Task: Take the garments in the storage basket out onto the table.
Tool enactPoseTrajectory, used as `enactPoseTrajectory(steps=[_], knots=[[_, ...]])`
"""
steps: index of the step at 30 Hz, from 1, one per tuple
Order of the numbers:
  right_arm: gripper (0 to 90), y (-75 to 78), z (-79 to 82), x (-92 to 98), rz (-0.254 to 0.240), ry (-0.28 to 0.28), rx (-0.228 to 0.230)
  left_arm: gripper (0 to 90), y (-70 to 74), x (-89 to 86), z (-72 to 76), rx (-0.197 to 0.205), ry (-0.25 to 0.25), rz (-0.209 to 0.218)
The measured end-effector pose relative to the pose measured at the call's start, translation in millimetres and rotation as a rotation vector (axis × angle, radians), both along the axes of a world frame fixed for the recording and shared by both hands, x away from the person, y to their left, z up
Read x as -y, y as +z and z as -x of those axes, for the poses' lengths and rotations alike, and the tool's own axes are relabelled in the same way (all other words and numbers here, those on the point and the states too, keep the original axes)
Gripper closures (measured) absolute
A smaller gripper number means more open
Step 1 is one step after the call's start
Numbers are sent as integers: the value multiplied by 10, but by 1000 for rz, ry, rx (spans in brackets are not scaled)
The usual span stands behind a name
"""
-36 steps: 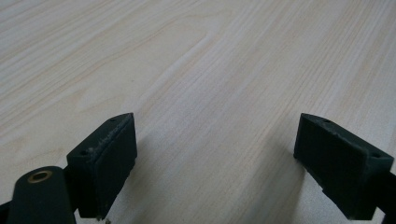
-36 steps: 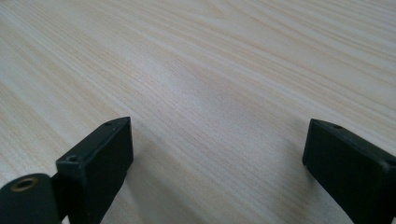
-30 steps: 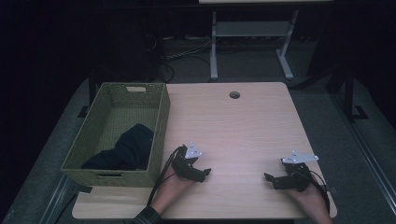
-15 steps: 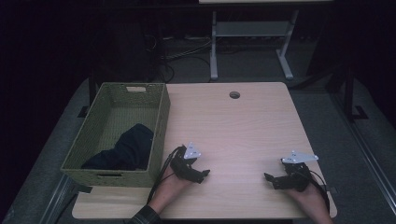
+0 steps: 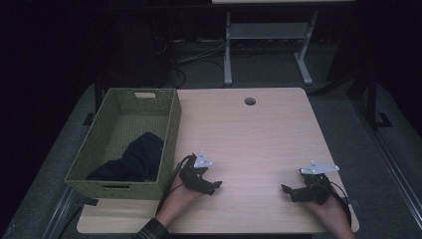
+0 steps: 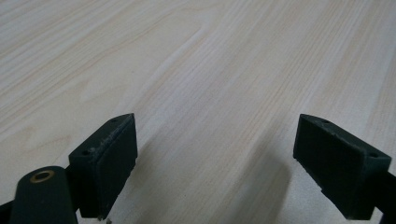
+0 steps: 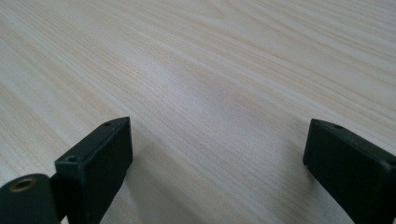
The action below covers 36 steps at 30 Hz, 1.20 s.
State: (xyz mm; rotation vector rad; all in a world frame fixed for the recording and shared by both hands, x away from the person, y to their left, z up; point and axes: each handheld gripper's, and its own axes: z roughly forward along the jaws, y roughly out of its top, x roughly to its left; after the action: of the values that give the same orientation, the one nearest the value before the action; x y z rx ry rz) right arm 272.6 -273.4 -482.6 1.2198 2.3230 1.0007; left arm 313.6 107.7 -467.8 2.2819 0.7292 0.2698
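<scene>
both grippers are resting low on the light wooden surface (image 5: 259, 139) near its near edge, nothing held. left gripper (image 5: 215, 187) is sitting by the near-left part, just beside the woven olive-green rectangular basket (image 5: 171, 119); its jaws are standing wide apart over bare wood in the left gripper view, fingertips (image 6: 105, 154) clear of anything. right gripper (image 5: 286, 189) is sitting toward the near-right corner, jaws also spread wide and holding nothing, fingertips (image 7: 100, 154) over bare wood.

nearest thing to work on is the dark navy crumpled cloth (image 5: 134, 159), lying inside the basket at its near end, bunched against the right wall. judging by the folds, it is looking soft, limp and light, not fragile, not slippery; it will likely be sagging and trailing when lifted. best hold is probably a pinch on the raised bunched fold at the top, not a flat edge. basket wall is standing between the left gripper and the cloth, so the reach is likely going over the rim.

counts: one basket, one cloth, two grippers, one round cable hole (image 5: 250, 101) near the surface's far edge.
</scene>
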Motion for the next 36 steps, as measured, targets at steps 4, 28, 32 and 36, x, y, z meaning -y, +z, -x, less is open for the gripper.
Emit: enactPoseTrajectory(steps=[4,28,32,36], knots=[[77,0,0,0,0,0,0,135,21,-5,-1,-2,-2,5],[77,0,0,0,1,0,0,136,148,-8,-17,-29,-10,6],[77,1,2,-1,0,-2,-3,136,183,-14,-15,-33,-7,15],[77,1,2,-1,0,-2,-3,136,220,-11,-23,-38,-7,14]])
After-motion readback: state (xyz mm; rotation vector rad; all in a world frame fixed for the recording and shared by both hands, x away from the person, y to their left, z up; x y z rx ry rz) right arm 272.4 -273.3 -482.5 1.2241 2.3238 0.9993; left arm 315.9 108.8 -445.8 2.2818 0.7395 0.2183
